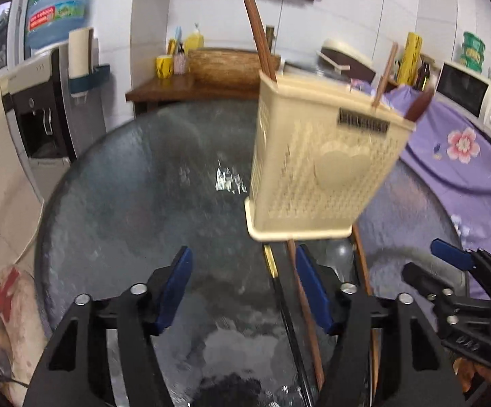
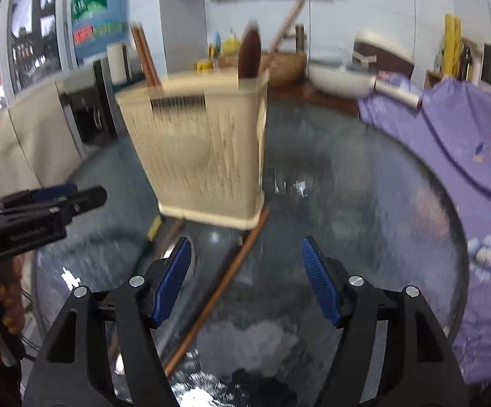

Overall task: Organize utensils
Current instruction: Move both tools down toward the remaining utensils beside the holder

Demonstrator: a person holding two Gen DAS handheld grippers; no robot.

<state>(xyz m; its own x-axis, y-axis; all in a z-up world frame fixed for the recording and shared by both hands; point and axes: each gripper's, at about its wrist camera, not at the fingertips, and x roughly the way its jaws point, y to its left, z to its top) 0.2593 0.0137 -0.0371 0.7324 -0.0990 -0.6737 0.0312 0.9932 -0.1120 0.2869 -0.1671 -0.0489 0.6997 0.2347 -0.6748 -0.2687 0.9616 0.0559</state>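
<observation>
Left gripper (image 1: 243, 288) nearest the lens, held low over round glass table (image 1: 143, 186), black frame with ribbed blue pads (image 1: 174, 291) spread wide, nothing between them. Right gripper (image 2: 245, 281) likewise low and level, pads parted, empty; seen from the left wrist at lower right (image 1: 449, 264), tips apparently apart. Tabletop dark, textured, glossy with reflections. Cream plastic utensil holder (image 1: 316, 162) standing on table ahead of both grippers, perforated lattice walls, raised heart panel, flared base, appearing tilted in the fisheye. Upright inside: brown wooden chopsticks (image 1: 259, 37), a paler stick (image 1: 384, 74), dark brown spoon (image 2: 249, 56). Loose on glass just before the holder's base: reddish wooden chopstick (image 2: 218, 295), a second brown one (image 1: 304, 315), black chopstick with gold band (image 1: 281, 295). Purple floral cloth (image 1: 466, 156) draped at right. Motion blur throughout.
</observation>
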